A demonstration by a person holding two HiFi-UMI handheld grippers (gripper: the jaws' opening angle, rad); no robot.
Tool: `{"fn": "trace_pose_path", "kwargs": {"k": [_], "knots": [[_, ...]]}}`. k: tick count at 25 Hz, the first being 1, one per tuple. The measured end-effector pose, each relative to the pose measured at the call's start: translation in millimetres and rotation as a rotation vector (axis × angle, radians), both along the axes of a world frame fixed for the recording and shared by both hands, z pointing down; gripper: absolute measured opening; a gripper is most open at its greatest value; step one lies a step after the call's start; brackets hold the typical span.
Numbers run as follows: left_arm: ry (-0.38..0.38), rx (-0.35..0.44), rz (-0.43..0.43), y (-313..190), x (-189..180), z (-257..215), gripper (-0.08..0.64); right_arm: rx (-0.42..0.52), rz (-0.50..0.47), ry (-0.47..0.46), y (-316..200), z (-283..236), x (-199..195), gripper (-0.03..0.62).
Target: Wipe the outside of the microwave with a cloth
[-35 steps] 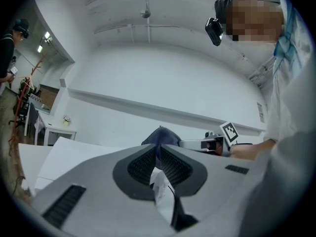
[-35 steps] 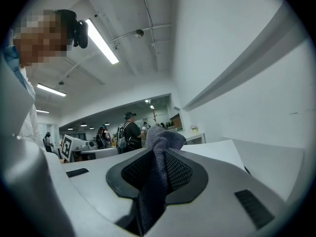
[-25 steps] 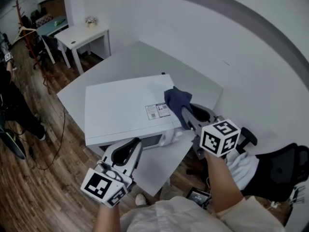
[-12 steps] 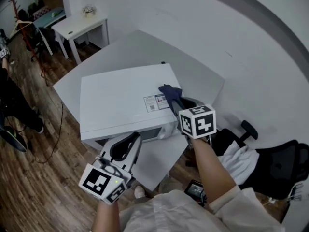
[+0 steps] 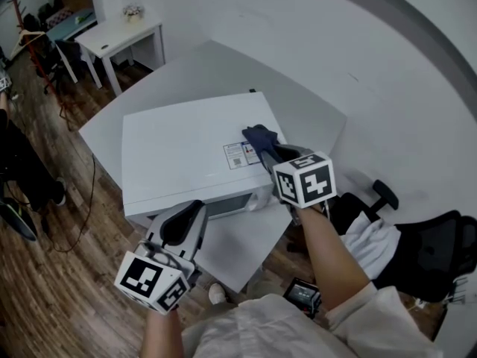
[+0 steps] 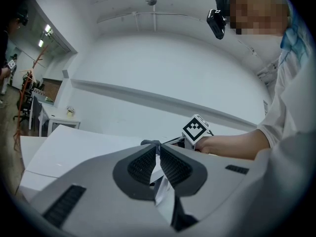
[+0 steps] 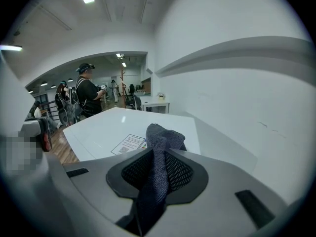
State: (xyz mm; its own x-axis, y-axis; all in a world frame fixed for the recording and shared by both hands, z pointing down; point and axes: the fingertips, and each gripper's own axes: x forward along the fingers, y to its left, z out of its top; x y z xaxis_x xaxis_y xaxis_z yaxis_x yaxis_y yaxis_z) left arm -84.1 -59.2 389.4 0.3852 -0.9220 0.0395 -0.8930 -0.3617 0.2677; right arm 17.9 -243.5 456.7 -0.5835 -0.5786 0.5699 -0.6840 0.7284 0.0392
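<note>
The white microwave (image 5: 179, 151) stands on a white table (image 5: 238, 252), with a printed label (image 5: 242, 155) on its top. My right gripper (image 5: 267, 149) is shut on a dark blue cloth (image 5: 257, 136) over the top's right side, next to the label. In the right gripper view the cloth (image 7: 160, 139) bunches up between the jaws of the right gripper (image 7: 159, 157), above the microwave top (image 7: 108, 127). I cannot tell whether the cloth touches the top. My left gripper (image 5: 181, 226) is shut and holds nothing, in front of the microwave's front face. Seen from the left gripper view, the left gripper (image 6: 157, 151) points level toward the right gripper's marker cube (image 6: 194, 129).
A small white table (image 5: 123, 36) stands at the back left on the wooden floor (image 5: 59, 274). A black office chair (image 5: 436, 252) is at the right, close to the wall. People (image 7: 89, 95) stand in the room beyond the microwave. A small dark device (image 5: 304, 295) lies below my right arm.
My right gripper has come down and in over the microwave top with the cloth. The left gripper has sunk a little toward the lower left.
</note>
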Motion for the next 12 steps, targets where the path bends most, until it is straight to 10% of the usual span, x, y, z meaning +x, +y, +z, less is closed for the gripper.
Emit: {"fn": "trace_pose_path", "kwargs": {"k": [12], "knots": [[0.016,-0.005,-0.057,21.7,-30.6,5.2,0.028,-0.032,-0.103,-0.02,37.1,2.8,-73.3,0.086]]}}
